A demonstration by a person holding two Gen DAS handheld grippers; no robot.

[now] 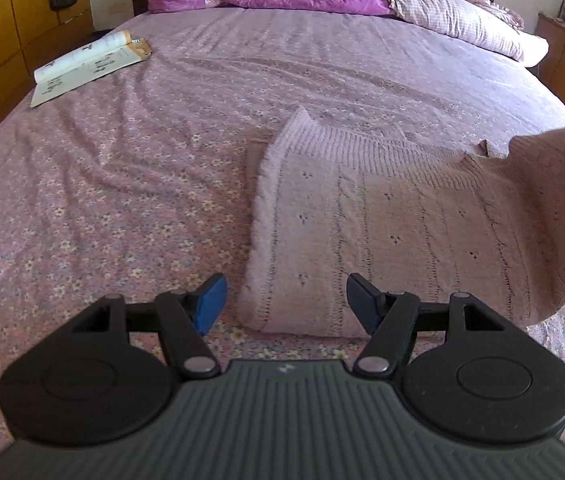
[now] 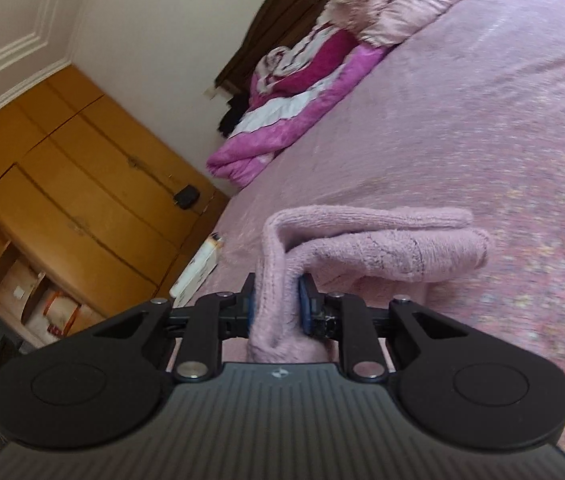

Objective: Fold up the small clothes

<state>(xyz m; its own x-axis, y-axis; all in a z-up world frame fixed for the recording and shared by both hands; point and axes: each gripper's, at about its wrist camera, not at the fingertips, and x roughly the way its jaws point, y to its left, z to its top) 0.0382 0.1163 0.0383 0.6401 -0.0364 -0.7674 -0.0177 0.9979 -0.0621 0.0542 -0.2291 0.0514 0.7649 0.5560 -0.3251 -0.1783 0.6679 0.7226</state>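
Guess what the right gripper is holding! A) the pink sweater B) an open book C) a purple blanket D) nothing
A: the right gripper has both pads pressed on a bunched fold of the pink sweater, lifted off the bed.

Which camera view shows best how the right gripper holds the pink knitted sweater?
The right wrist view. There the right gripper has its jaws shut on a bunched fold of the pink knitted sweater, seen close. The left wrist view shows the sweater's body flat on the bed and one side lifted at the right edge, but not the grip itself.
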